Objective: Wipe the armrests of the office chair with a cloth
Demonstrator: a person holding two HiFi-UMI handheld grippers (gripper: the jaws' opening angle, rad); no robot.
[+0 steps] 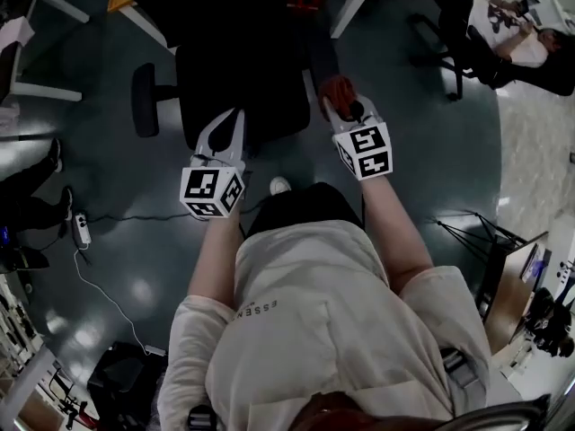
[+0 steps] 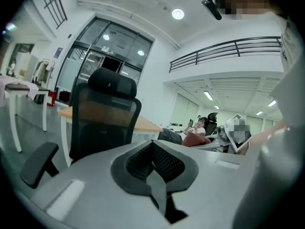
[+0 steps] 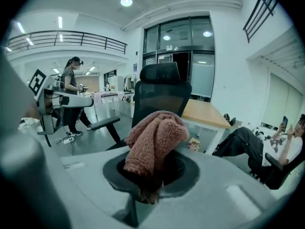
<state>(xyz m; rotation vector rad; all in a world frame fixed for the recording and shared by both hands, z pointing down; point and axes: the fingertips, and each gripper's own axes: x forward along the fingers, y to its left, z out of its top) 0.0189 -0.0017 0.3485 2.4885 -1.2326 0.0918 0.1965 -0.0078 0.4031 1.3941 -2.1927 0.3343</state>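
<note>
Pinching a bunched rust-brown knitted cloth [image 3: 155, 137] in the right gripper [image 3: 148, 178]. Holding the left gripper [image 2: 156, 168] pressed together on nothing. Facing the black office chair [image 1: 241, 83] just ahead, its armrest [image 1: 144, 100] seemingly apart from both grippers.

Directly ahead, blocked by the black mesh-backed office chair [image 1: 243, 88], its padded black armrest [image 1: 144, 100] jutting out on the left side. Open passage over bare dark glossy floor [image 1: 422, 151] on either side of the chair, closed off behind the backrest by a wood-topped desk on white legs [image 3: 205, 112]. Further right, hemmed in by a seated person in dark trousers [image 3: 252, 149]; low on the left, a white power strip [image 1: 82, 230] with trailing cable.
</note>
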